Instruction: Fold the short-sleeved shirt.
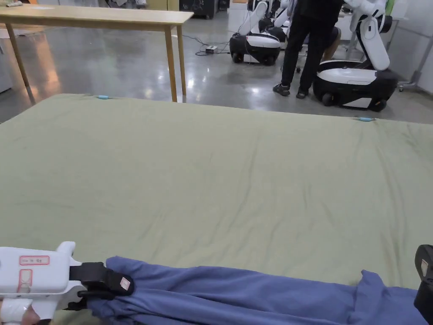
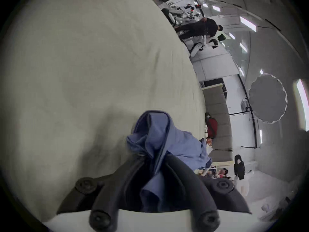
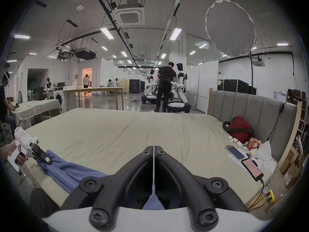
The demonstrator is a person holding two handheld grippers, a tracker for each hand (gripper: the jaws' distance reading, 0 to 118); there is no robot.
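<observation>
A blue short-sleeved shirt lies bunched in a long strip along the near edge of the olive-covered bed. At its left end my left gripper is shut on a gathered fold of the shirt, which bulges out past the fingertips. From the right gripper view, the left gripper holds the shirt low over the sheet. My right gripper has its jaws shut over the shirt's right end. Blue cloth shows under its base, none between its tips. It sits at the right edge.
A grey padded headboard borders the bed's right side. A red bag, two phones and small clutter lie in front of it. Beyond the bed are a wooden table, a standing person and white robots.
</observation>
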